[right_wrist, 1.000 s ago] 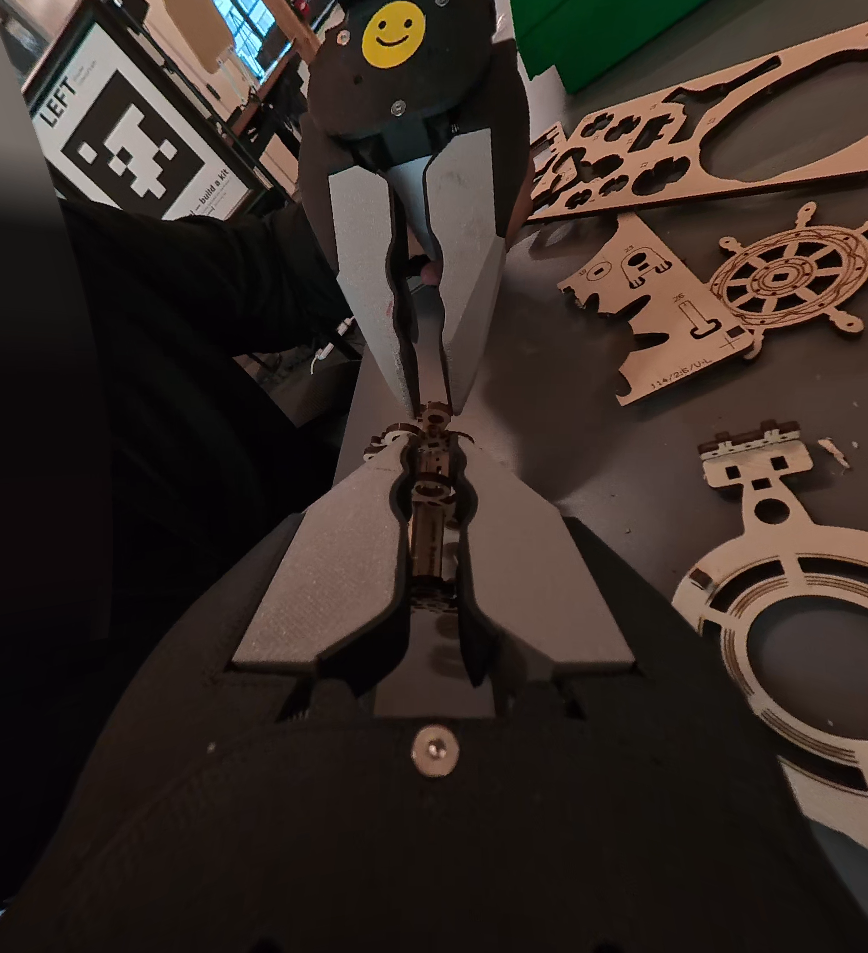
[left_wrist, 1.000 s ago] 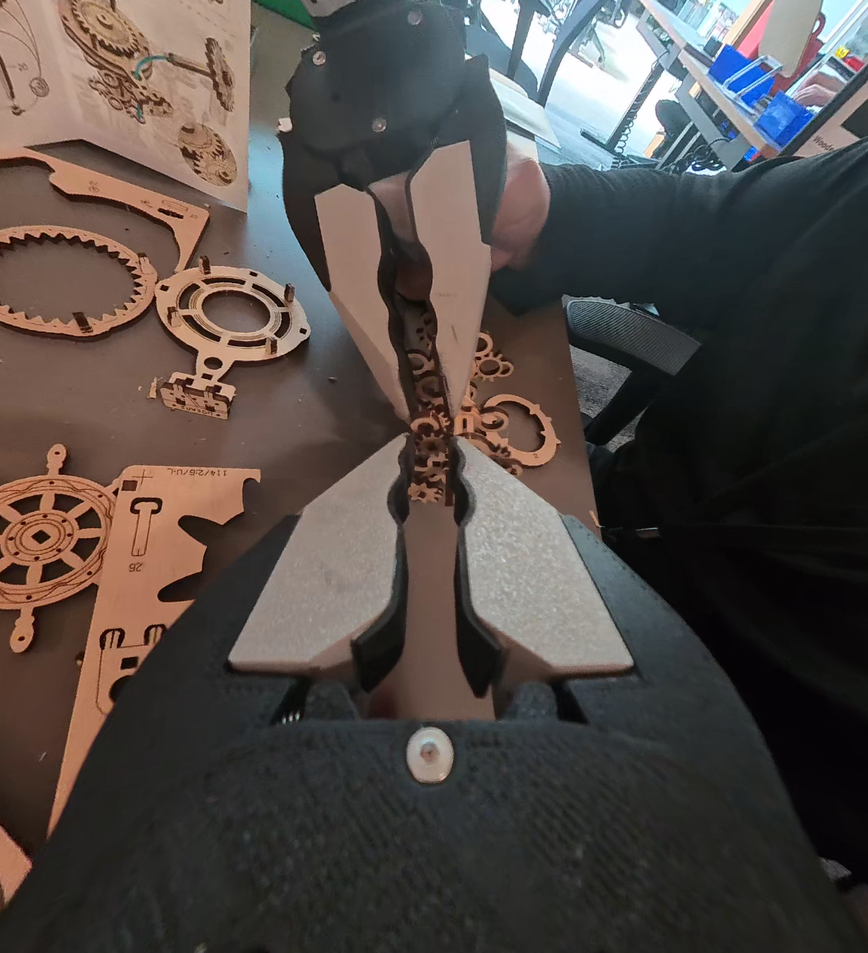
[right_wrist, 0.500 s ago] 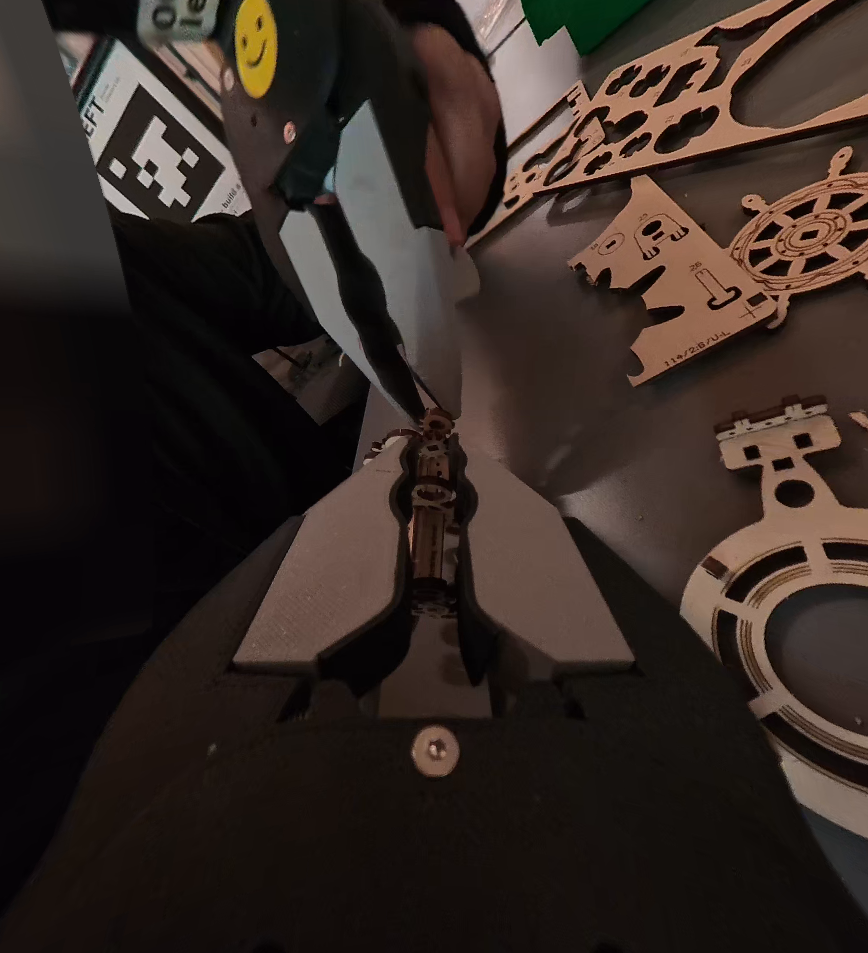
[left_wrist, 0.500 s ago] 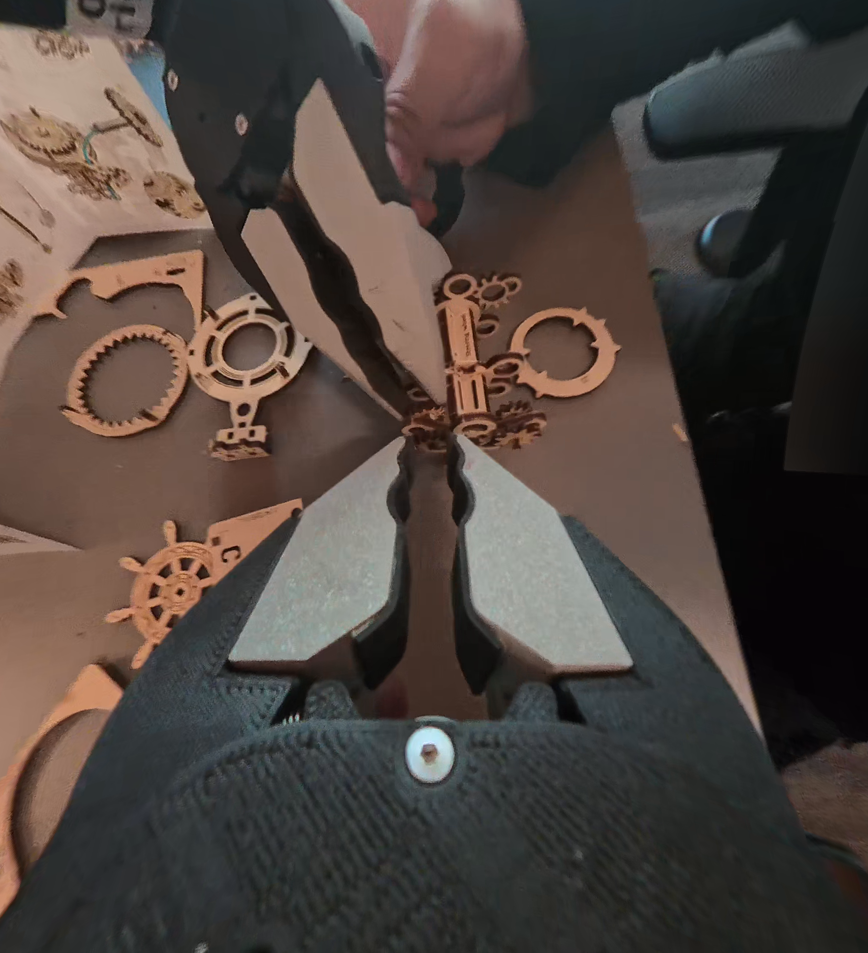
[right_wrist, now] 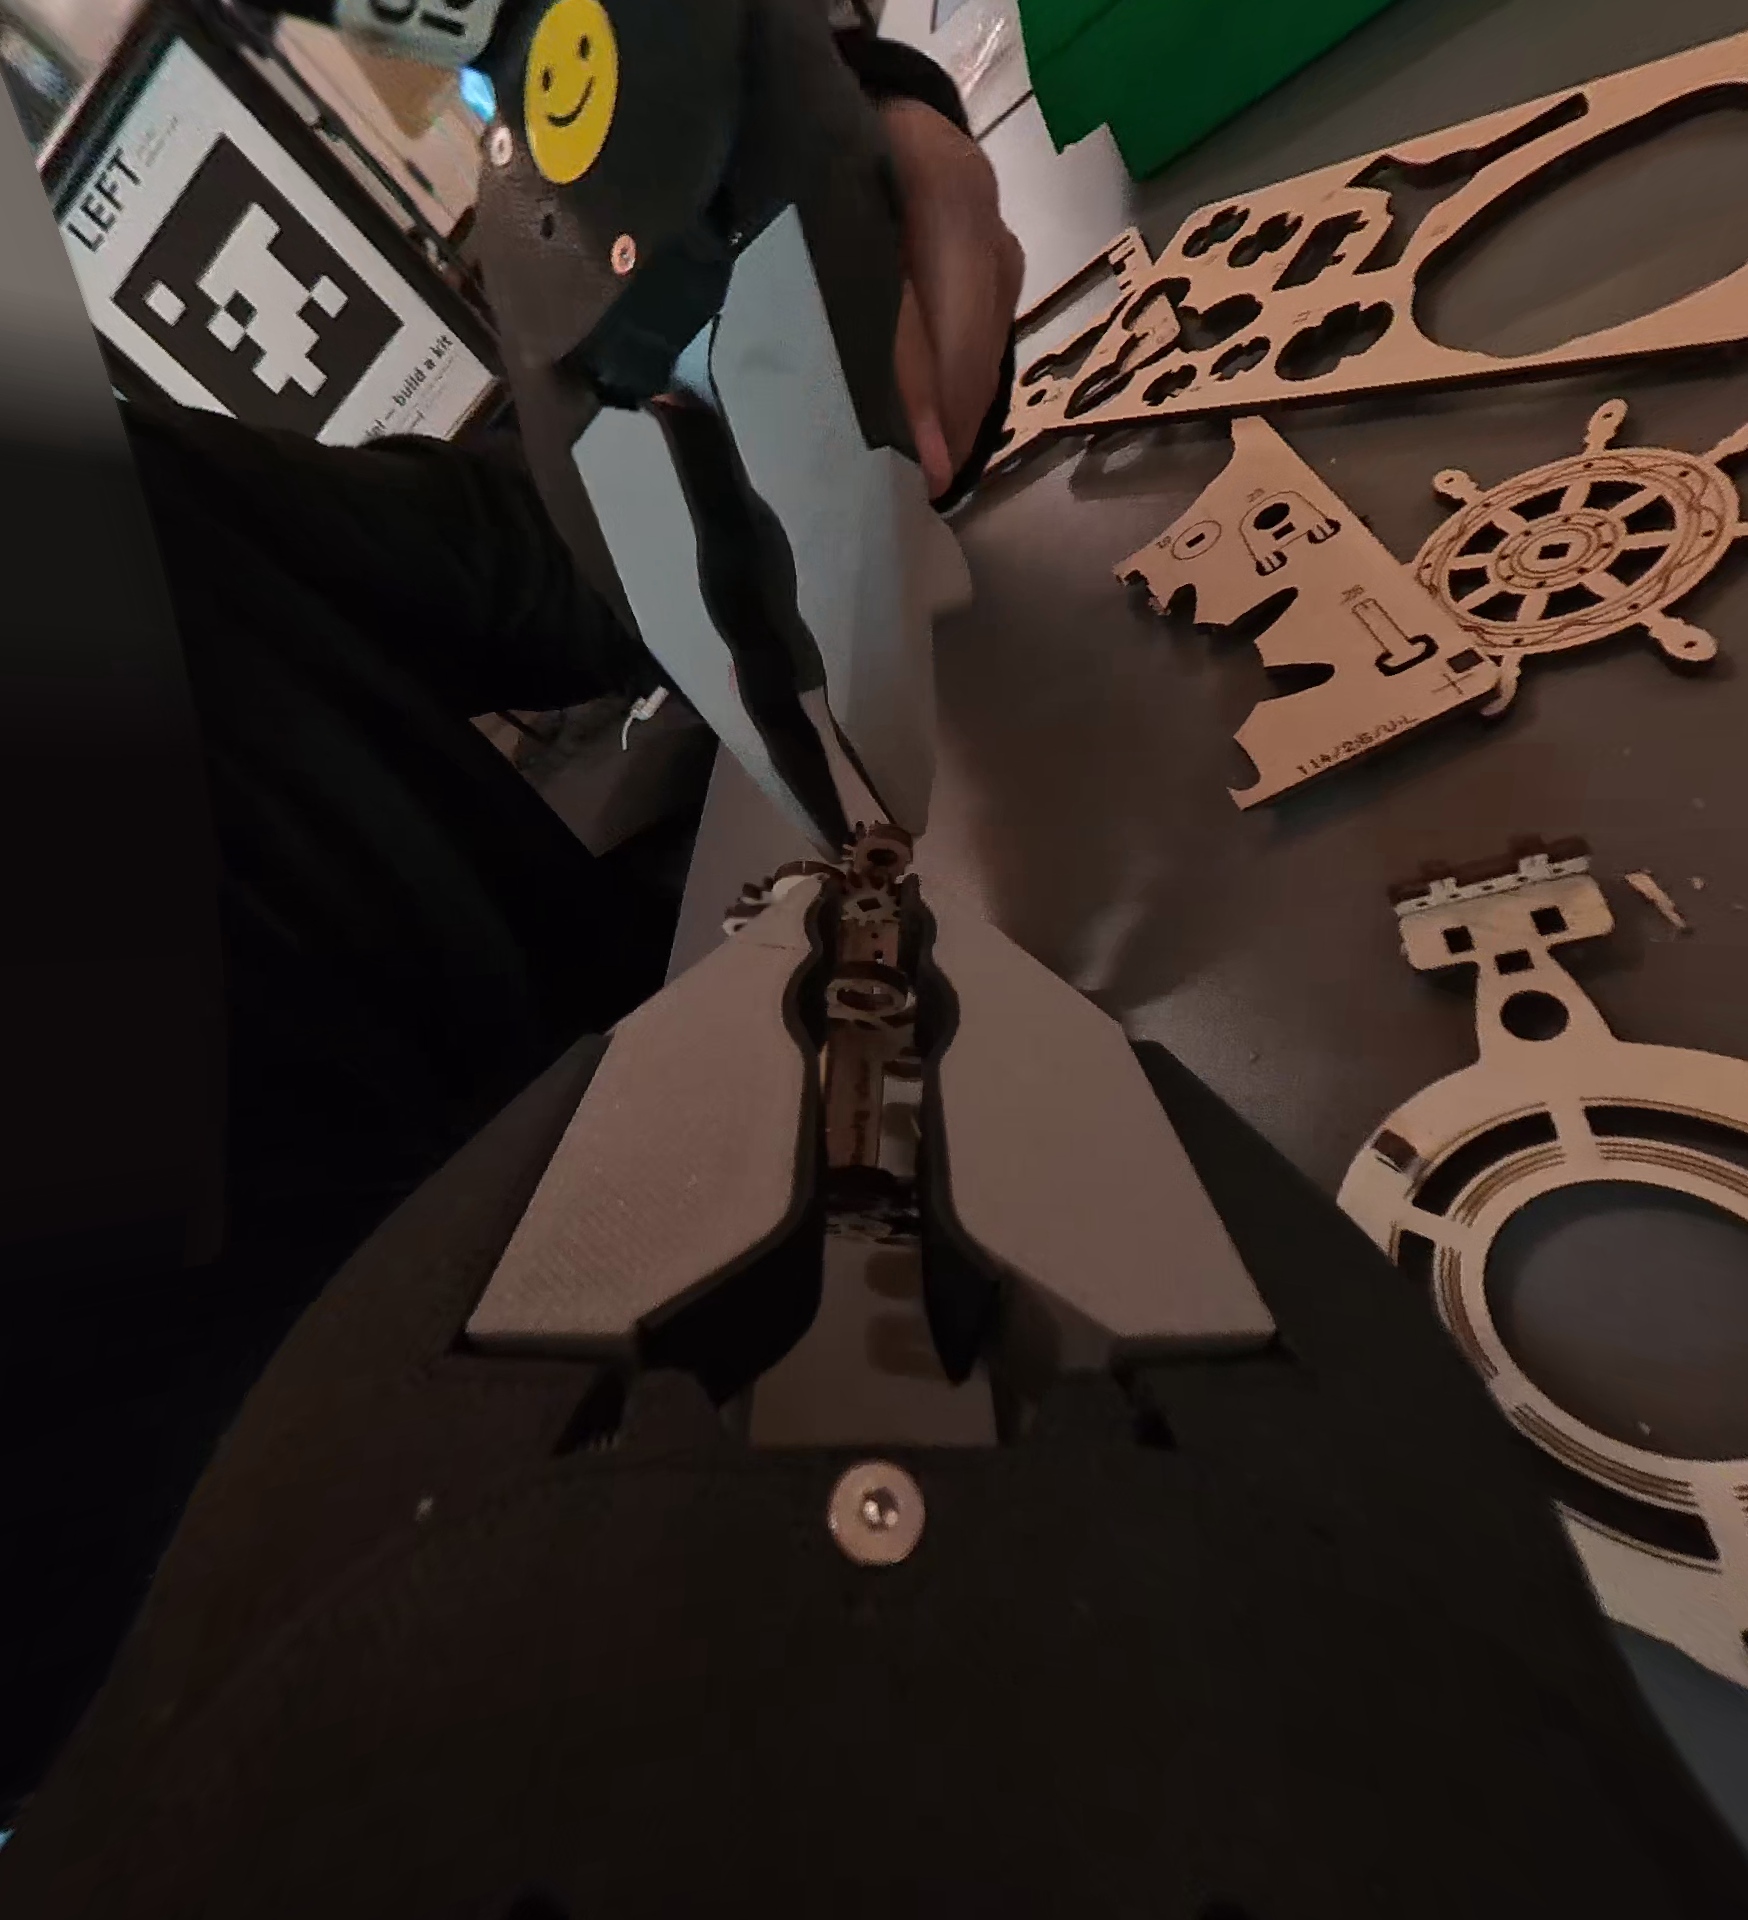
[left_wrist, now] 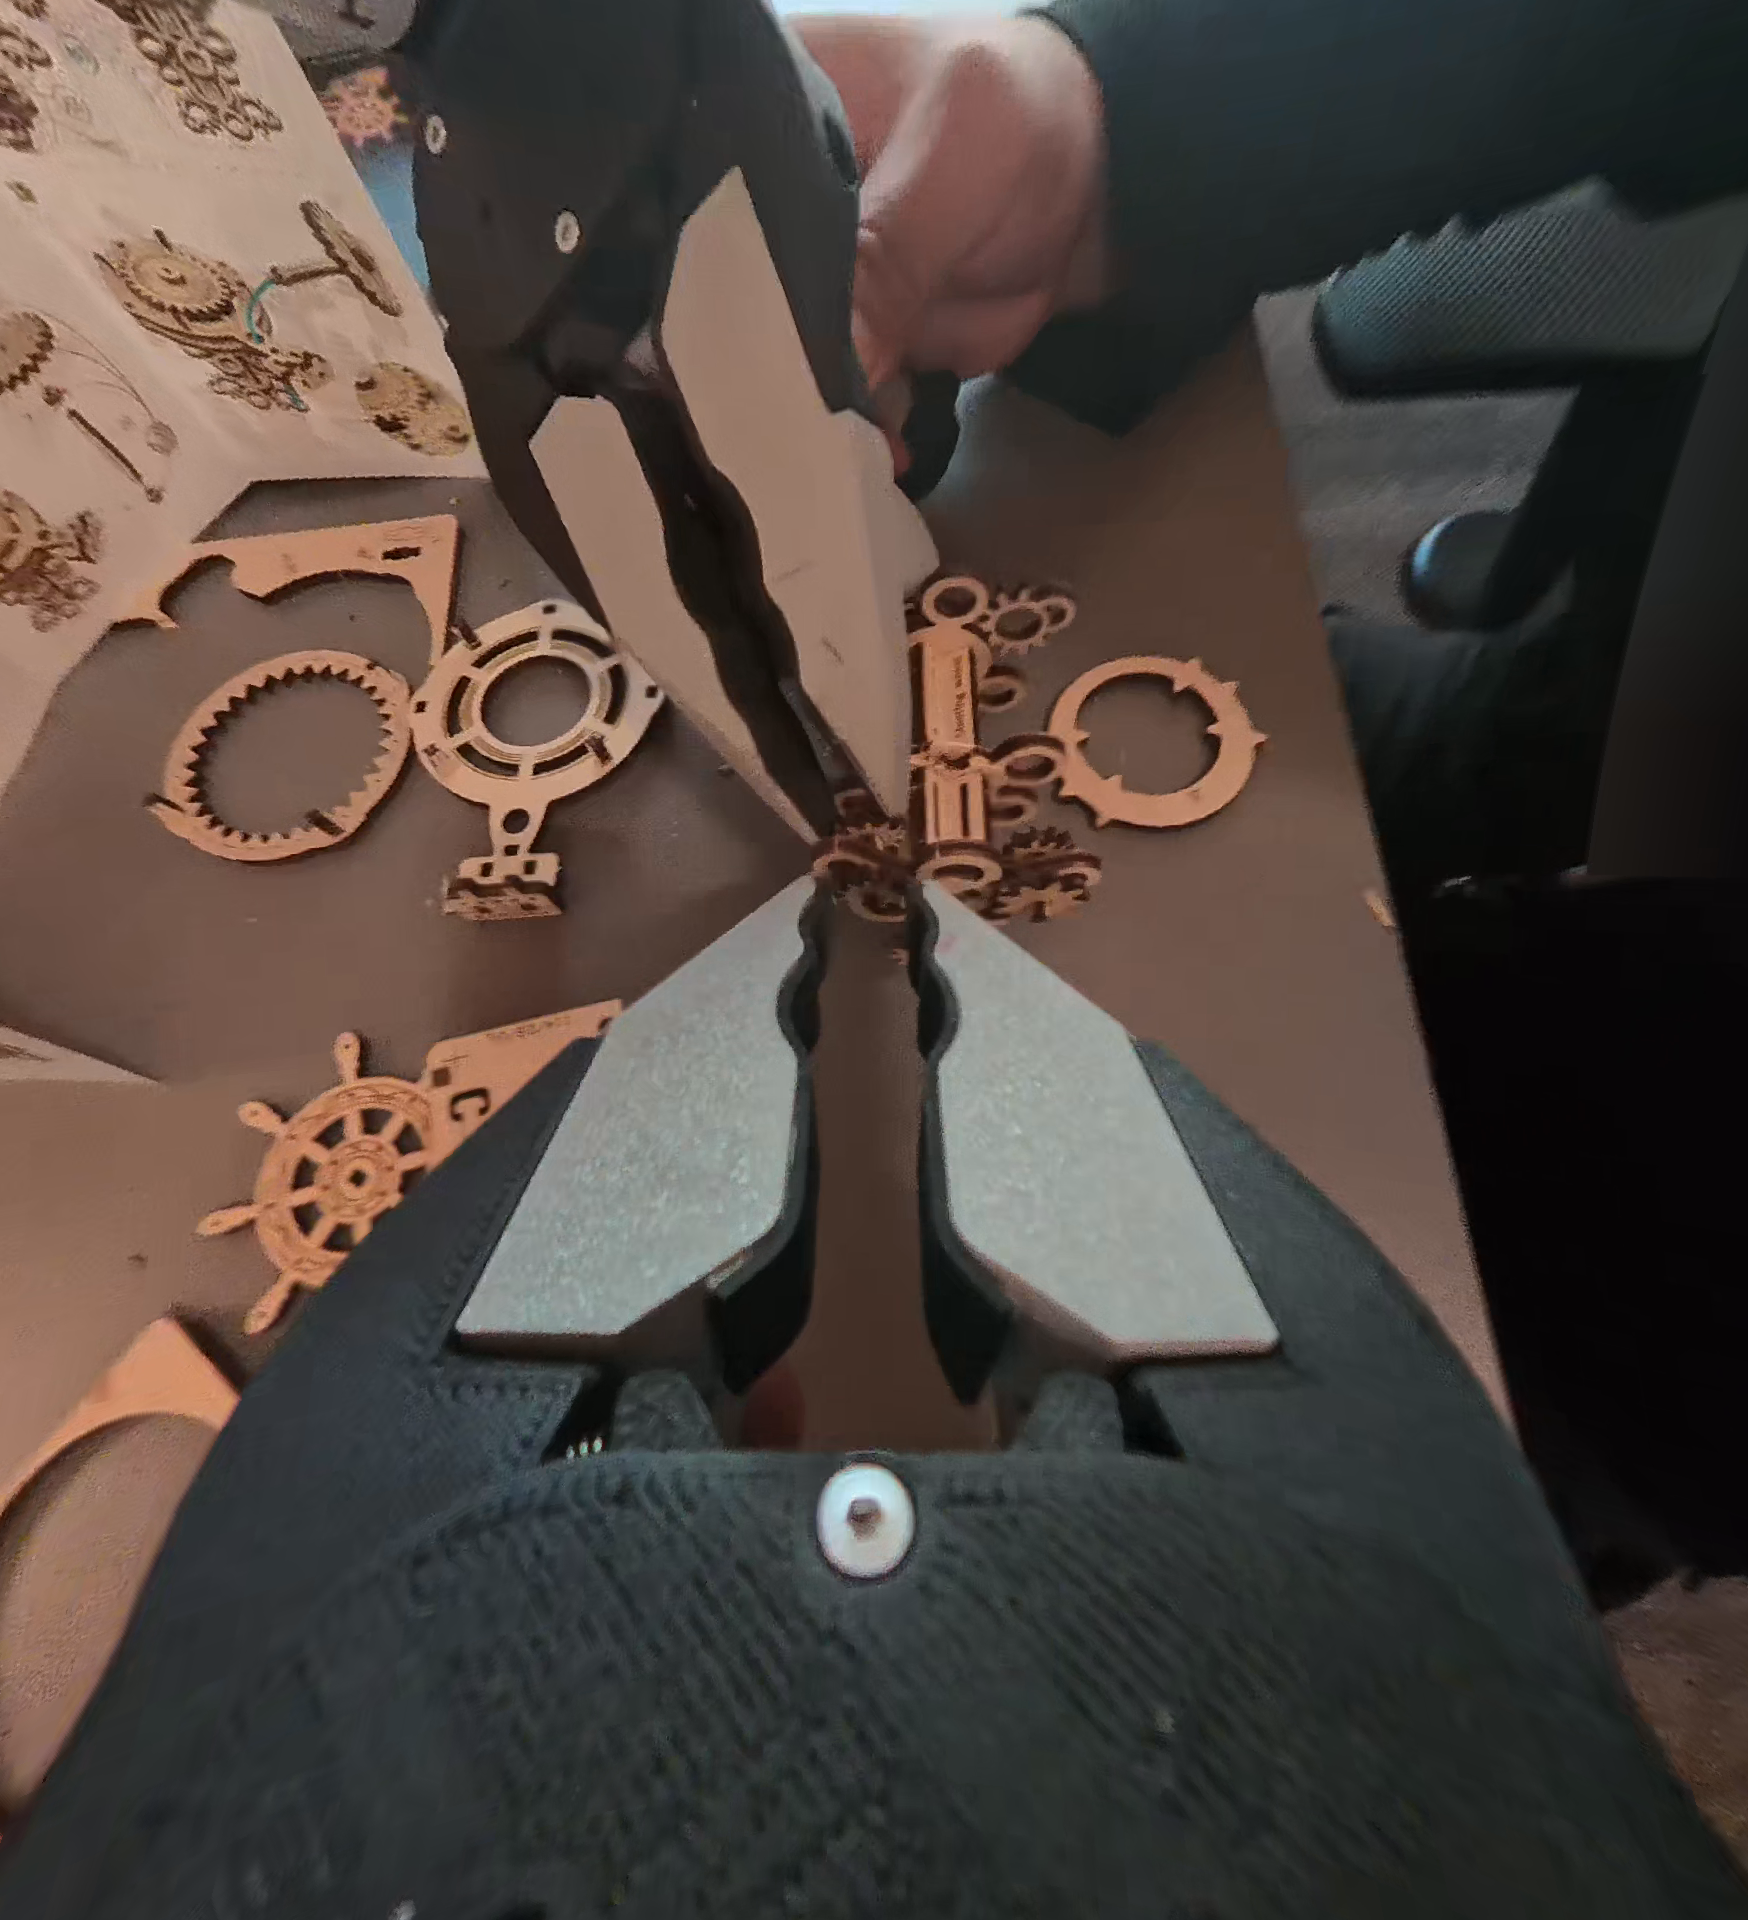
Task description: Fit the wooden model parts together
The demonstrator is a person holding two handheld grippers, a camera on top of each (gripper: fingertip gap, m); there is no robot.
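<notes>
Two grippers meet tip to tip over the gear assembly

The right gripper point(right_wrist: 865, 914) clamps the wooden shaft assembly point(right_wrist: 865, 1081) lengthwise, pointing to twelve o'clock; the left gripper point(left_wrist: 865, 899), jaws narrow with a gap, seems to pinch its small gear point(left_wrist: 875, 868) just above the table point(left_wrist: 1213, 987).

table point(left_wrist: 1192, 1039) dark brown | wooden parts point(left_wrist: 537, 717) tan | sticker point(right_wrist: 571, 88) yellow | tool point(left_wrist: 865, 894) black, grey fingers point(left_wrist: 662, 1153)
</notes>
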